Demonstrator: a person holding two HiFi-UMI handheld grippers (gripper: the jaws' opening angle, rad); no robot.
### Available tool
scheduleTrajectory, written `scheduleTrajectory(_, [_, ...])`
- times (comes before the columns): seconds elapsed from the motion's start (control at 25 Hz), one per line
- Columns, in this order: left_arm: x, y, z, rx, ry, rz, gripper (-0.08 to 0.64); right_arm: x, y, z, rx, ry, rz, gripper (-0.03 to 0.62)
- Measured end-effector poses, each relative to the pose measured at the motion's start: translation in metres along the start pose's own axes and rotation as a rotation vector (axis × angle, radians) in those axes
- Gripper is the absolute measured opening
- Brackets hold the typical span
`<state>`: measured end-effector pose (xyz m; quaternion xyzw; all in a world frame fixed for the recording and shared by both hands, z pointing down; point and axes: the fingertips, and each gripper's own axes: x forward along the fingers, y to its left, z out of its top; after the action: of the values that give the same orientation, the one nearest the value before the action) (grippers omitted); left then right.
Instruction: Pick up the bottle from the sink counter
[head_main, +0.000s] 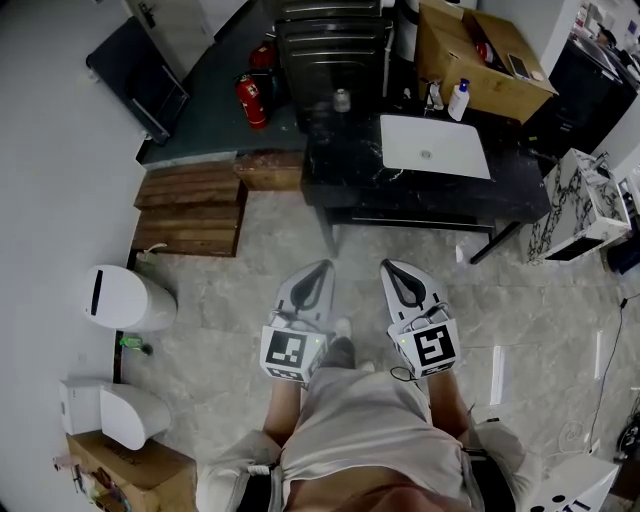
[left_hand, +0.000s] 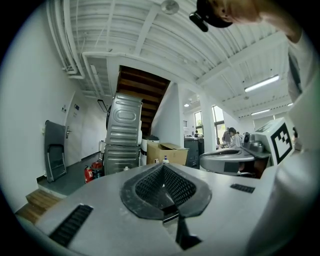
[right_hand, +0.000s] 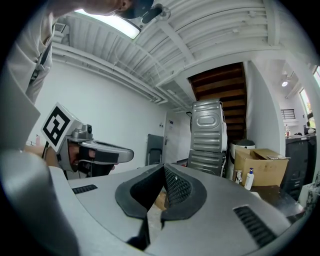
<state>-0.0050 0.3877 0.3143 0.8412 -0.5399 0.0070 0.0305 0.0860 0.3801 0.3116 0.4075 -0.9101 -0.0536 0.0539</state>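
The left tool (head_main: 322, 266) and right tool (head_main: 388, 266) are both closed tight on nothing, well apart from the dark worktop (head_main: 350, 175). The white bottle (head_main: 459, 101) stands upright there, just beside the sink (head_main: 400, 150). It looks like light, smooth plastic (probably a little squeezable), so the place to grip is mid-body, below the blue top.

Black sink counter (head_main: 345, 175) — white basin (head_main: 434, 147) set in, bottle (head_main: 458, 101) near its back.
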Motion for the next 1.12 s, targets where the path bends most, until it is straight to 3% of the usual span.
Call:
scheduleTrajectory(0.44, [0.048,0.044,0.001,0.000,0.012,-0.037,0.002,0.061,-0.021,-0.001,-0.009,0.027,-0.016,-0.006])
scheduleTrajectory(1.12, [0.104,0.108,0.007,0.000,0.002,-0.113,0.002,0.137,-0.045,0.002,-0.026,0.055,-0.120,-0.006])
